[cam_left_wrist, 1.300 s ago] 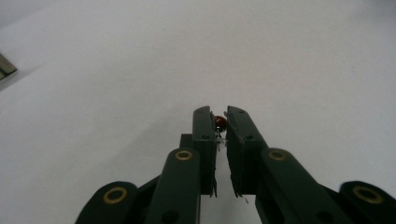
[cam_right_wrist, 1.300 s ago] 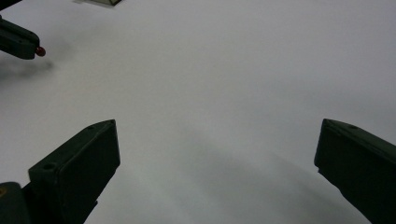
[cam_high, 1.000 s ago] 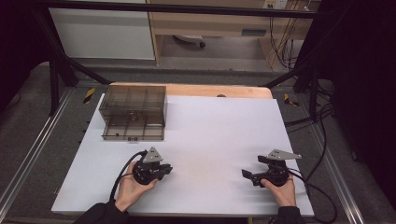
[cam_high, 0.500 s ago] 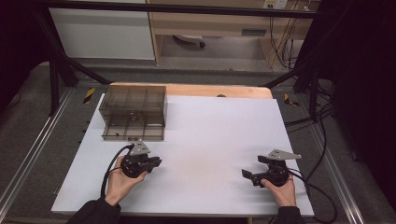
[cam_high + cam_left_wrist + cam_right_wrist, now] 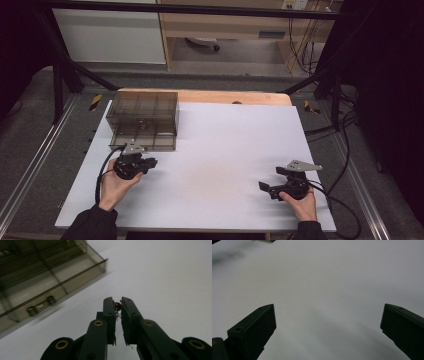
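My left gripper [image 5: 151,162] [image 5: 117,300] is shut on a small dark red bead-like thing [image 5: 117,306], pinched near the jaw tips. It hovers just in front of a smoky clear drawer box [image 5: 144,117] at the table's back left. The box's bottom drawer [image 5: 145,141] is pulled out, and its front with a small handle [image 5: 40,306] shows in the left gripper view. My right gripper [image 5: 264,187] [image 5: 328,320] rests near the front right of the white table [image 5: 225,145], jaws wide apart with bare table between them.
A wooden board edge [image 5: 235,96] runs along the table's back. Black frame struts [image 5: 65,75] and cables [image 5: 345,125] flank the table. Metal rails [image 5: 30,170] lie along both sides.
The left hand has carried its gripper left and away from me, from the table's front middle-left up to the box's open drawer. The right gripper has stayed put.
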The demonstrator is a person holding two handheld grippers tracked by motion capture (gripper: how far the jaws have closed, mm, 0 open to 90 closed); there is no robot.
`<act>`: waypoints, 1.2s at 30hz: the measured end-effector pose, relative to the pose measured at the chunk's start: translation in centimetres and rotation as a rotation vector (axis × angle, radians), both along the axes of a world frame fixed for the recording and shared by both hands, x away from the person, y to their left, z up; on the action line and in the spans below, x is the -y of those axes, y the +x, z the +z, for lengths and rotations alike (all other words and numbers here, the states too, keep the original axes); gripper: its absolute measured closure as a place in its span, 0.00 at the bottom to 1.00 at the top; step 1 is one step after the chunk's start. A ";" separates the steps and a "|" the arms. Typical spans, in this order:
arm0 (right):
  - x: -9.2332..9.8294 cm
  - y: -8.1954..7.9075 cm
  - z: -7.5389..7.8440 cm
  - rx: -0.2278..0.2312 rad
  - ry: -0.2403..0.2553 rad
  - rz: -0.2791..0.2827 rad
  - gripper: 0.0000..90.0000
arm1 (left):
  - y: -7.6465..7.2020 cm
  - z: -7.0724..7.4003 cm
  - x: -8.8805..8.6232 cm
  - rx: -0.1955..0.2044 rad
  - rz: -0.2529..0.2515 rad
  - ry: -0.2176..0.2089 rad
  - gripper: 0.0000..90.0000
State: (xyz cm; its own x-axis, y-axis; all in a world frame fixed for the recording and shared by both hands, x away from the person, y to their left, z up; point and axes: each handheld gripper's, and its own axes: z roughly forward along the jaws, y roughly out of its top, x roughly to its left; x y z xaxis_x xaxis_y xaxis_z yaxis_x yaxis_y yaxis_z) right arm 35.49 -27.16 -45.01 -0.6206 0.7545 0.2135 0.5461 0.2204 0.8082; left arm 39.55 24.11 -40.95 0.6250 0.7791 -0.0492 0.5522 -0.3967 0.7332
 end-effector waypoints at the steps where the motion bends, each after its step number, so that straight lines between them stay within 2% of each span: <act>1: 0.0 0.0 0.0 0.000 0.000 0.000 0.01 | 0.5 0.2 -0.9 0.005 0.028 0.000 0.91; 2: 0.0 0.0 0.0 0.000 -0.001 0.000 0.01 | 0.5 0.2 -0.9 0.005 0.028 0.000 0.91; 4: 0.0 0.0 0.0 -0.001 -0.002 -0.002 0.01 | 1.4 0.5 -2.4 0.012 0.079 0.008 0.91; 5: 0.0 0.0 0.0 -0.001 -0.003 -0.002 0.01 | 1.4 0.5 -2.4 0.012 0.079 0.008 0.91; 9: 0.0 0.0 0.0 -0.001 -0.004 -0.002 0.01 | 3.3 0.9 -4.4 0.019 0.157 0.027 0.91; 16: 0.0 0.0 0.0 -0.001 -0.004 -0.002 0.01 | 4.9 0.9 -5.4 0.032 0.216 0.056 0.91; 20: 0.0 0.0 0.0 0.000 -0.002 -0.001 0.01 | 6.4 0.2 -6.0 0.036 0.266 0.069 0.91; 28: 0.0 0.0 0.0 0.000 -0.003 -0.002 0.01 | 7.7 -1.3 -6.7 0.022 0.305 0.102 0.91; 34: 0.1 0.0 0.0 0.004 -0.002 -0.001 0.01 | 8.0 -1.8 -6.8 0.012 0.312 0.114 0.90; 36: 0.0 0.0 0.0 0.004 -0.002 0.000 0.01 | 8.0 -1.8 -6.8 0.010 0.314 0.114 0.86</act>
State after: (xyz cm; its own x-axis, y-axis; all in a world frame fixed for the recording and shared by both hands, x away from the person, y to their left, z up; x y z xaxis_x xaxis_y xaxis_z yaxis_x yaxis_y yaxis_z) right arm 35.48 -27.21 -45.00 -0.6216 0.7549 0.2094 0.5429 0.2223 0.8098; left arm 47.57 30.87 -42.79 0.3533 0.9339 0.0545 0.6536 -0.2881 0.6999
